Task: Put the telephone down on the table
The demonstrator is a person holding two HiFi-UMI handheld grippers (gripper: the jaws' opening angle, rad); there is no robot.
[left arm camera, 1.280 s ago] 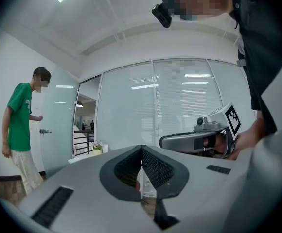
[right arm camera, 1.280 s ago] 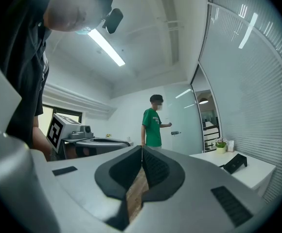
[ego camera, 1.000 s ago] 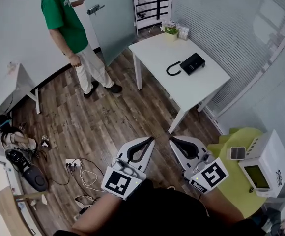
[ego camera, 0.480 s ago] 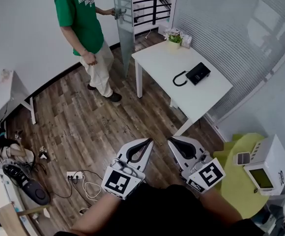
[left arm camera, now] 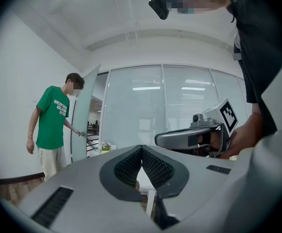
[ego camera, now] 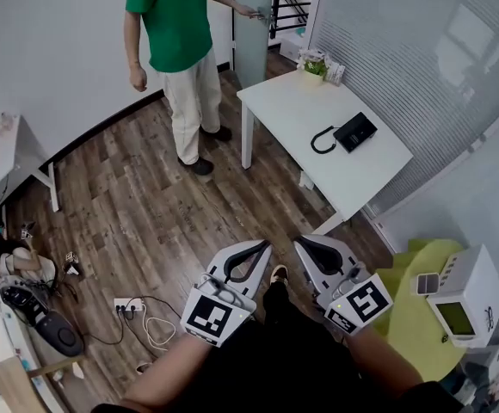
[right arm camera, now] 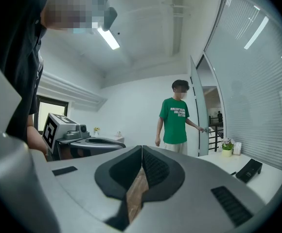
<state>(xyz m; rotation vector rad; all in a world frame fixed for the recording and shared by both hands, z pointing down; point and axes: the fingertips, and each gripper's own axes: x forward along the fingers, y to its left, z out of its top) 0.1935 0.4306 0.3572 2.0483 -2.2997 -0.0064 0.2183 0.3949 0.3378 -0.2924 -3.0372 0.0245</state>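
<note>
The black telephone sits on the white table at the far right, its handset lying off the base beside it. In the right gripper view the telephone shows low at the right. Both grippers are held level in front of me, over the wooden floor and well short of the table. My left gripper is shut and empty, its jaws meeting at the tip. My right gripper is also shut with nothing held.
A person in a green shirt stands by the glass door, left of the table. A small plant stands on the table's far end. A yellow-green round table carries a white device. Cables and a power strip lie on the floor at the left.
Both grippers and my view have moved forward toward the white table. The person in green has stepped right, to the door, and holds its handle.
</note>
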